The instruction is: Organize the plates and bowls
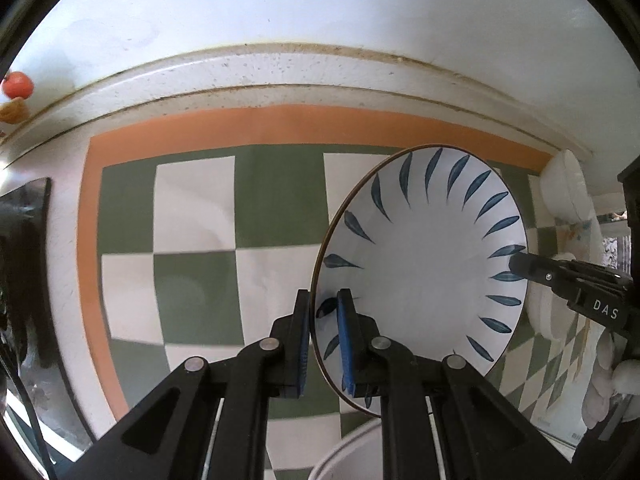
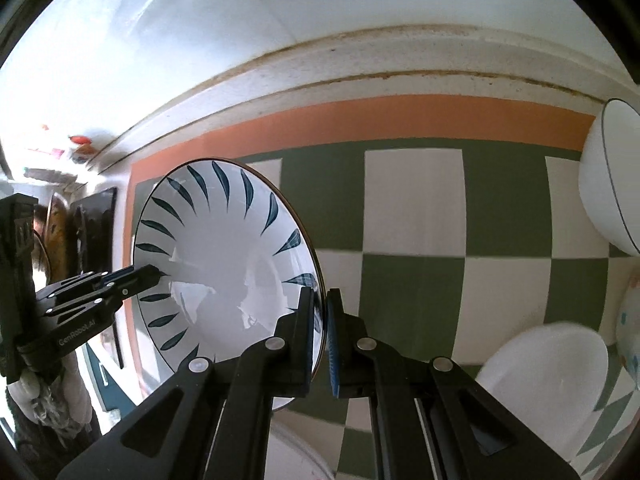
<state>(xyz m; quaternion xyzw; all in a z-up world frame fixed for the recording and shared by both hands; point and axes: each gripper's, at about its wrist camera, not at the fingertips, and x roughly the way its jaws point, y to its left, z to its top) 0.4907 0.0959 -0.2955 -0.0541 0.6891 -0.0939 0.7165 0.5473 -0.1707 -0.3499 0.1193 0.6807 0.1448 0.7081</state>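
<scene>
- Two grippers pinch one leaf-patterned plate (image 1: 420, 264) by opposite rims, above the checkered mat (image 1: 192, 208).
- Glazed ceramic, it looks stiff, fairly heavy, slippery and breakable; the rim is the sensible hold, one claw per side.
- Left gripper (image 1: 324, 320) is clamped tight on the near rim; right gripper (image 2: 320, 320) likewise grips the far one.
- Only the right view shows the white bowl (image 2: 608, 176) clearly; only the left shows a red fruit (image 1: 18, 85).

Left gripper (image 1: 323, 312) points steeply downward, jaws clamped on the plate (image 1: 420, 264) rim. Right gripper (image 2: 320, 312) likewise angled down, jaws clamped on the opposite rim. A gloved hand (image 1: 608, 380) grips its handle.
</scene>
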